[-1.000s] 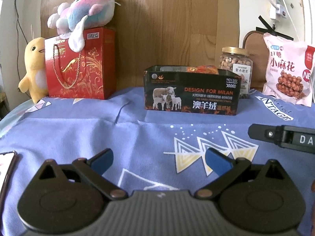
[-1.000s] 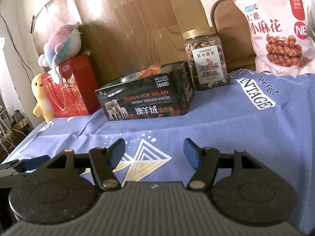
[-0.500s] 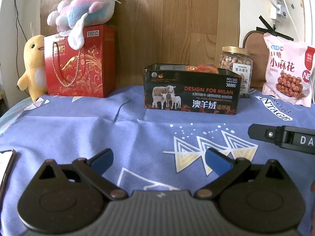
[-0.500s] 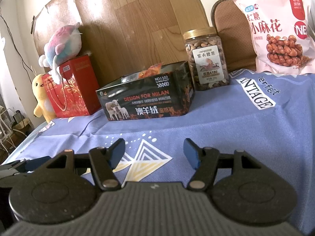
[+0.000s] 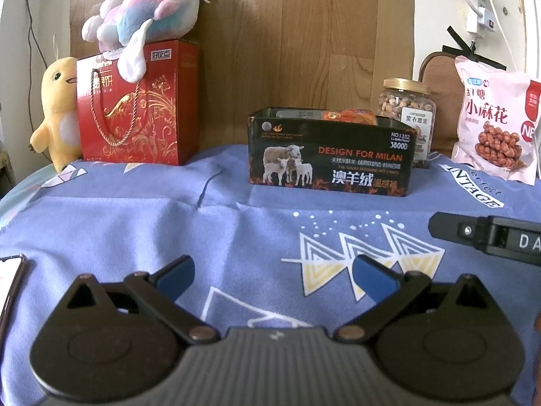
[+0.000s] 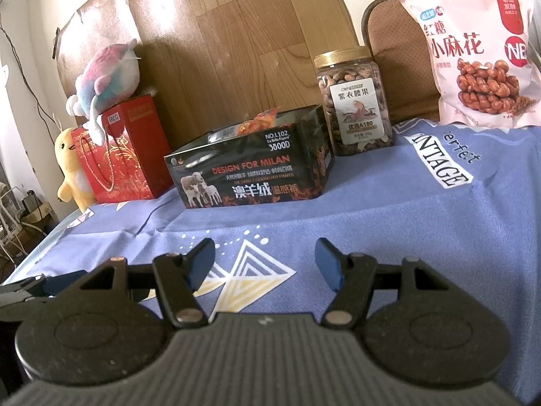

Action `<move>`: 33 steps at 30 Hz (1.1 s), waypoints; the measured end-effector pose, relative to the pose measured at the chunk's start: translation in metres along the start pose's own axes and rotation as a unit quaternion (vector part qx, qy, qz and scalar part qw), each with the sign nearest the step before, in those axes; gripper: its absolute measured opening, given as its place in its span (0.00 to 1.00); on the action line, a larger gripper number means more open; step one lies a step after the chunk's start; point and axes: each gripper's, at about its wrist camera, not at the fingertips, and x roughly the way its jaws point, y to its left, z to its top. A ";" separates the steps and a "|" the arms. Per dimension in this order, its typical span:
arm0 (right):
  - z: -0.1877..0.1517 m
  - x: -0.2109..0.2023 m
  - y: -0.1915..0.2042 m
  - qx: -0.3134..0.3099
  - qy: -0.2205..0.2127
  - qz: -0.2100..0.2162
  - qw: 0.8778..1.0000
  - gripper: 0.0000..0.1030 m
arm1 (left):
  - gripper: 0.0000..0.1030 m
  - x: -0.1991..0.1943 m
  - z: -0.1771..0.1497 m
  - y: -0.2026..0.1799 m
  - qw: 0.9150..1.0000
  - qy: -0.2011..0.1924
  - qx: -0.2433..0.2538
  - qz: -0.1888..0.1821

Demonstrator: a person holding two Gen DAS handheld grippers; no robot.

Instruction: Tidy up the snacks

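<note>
A black open-topped box (image 5: 329, 155) (image 6: 250, 169) printed with sheep stands at the back middle of the blue tablecloth, with orange snack packets (image 5: 351, 115) (image 6: 258, 122) showing over its rim. Right of it are a gold-lidded jar of nuts (image 5: 407, 118) (image 6: 353, 101) and a pink bag of fried twists (image 5: 497, 125) (image 6: 480, 47). My left gripper (image 5: 273, 275) hovers open and empty over the cloth near the front. My right gripper (image 6: 265, 265) is open too, with nothing between its blue pads.
A red gift bag (image 5: 135, 105) (image 6: 126, 149) stands at the back left with a pink plush (image 5: 148, 13) on top and a yellow plush (image 5: 55, 111) beside it. A phone (image 5: 12, 280) lies at the left edge. A wooden board and a brown chair back (image 6: 395, 54) rise behind.
</note>
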 end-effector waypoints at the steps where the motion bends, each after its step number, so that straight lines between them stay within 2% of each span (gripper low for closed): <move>1: 0.000 0.000 0.000 0.000 0.000 0.000 1.000 0.66 | 1.00 0.000 0.000 0.000 1.000 0.000 0.000 0.000; 33: 0.000 0.001 0.000 0.000 0.001 0.000 1.000 0.66 | 1.00 0.001 0.000 0.002 1.000 0.005 -0.005 -0.005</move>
